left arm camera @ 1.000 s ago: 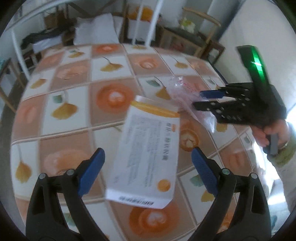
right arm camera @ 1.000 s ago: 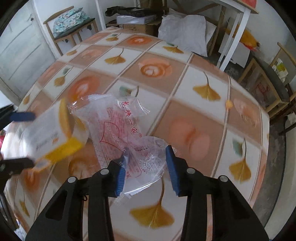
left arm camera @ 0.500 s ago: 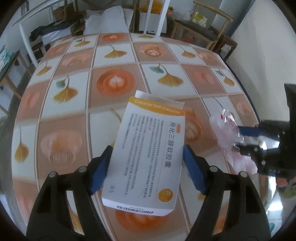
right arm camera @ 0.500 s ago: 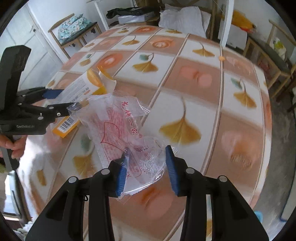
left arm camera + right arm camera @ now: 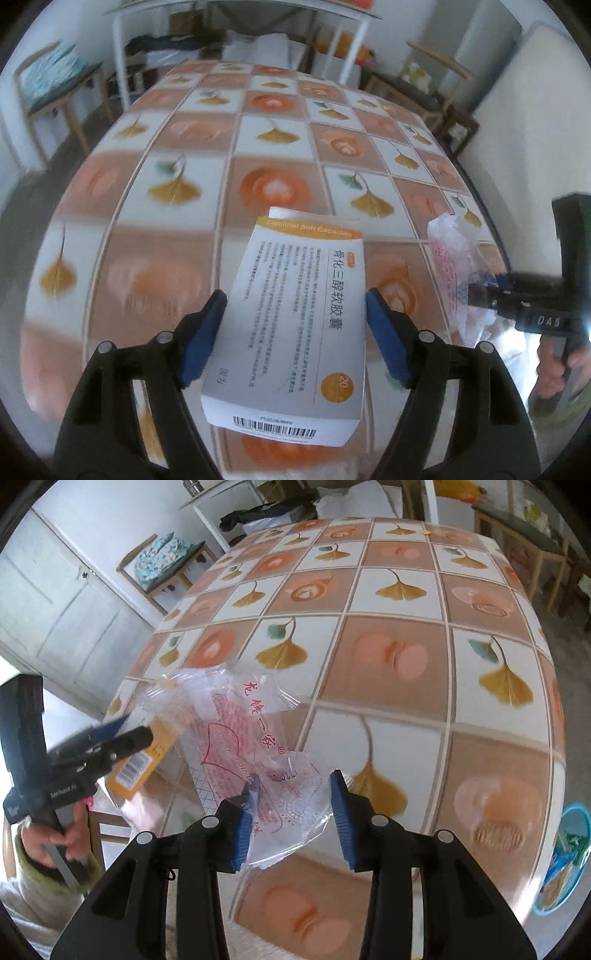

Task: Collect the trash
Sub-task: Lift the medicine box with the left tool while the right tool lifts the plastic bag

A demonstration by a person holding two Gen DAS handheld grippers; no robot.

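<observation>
Left hand-held gripper (image 5: 293, 325) clamps med box (image 5: 295, 317); right hand-held gripper (image 5: 291, 812) pinches plastic wrapper (image 5: 236, 731), both above tabletop (image 5: 406, 657). Keep grips firm, carry toward blue bin (image 5: 569, 853) at 4 o'clock.

Two grippers, the left gripper (image 5: 295, 325) and the right gripper (image 5: 291, 805), each carry one item above one tiled worktop (image 5: 177, 110): one white-and-orange medicine box (image 5: 295, 317) and one clear plastic wrapper (image 5: 236, 723). One blue bin (image 5: 565, 853) stands beside.

White-orange box (image 5: 295, 314); clear red-printed wrapper (image 5: 243, 738); ginkgo-leaf tablecloth (image 5: 277, 147).
</observation>
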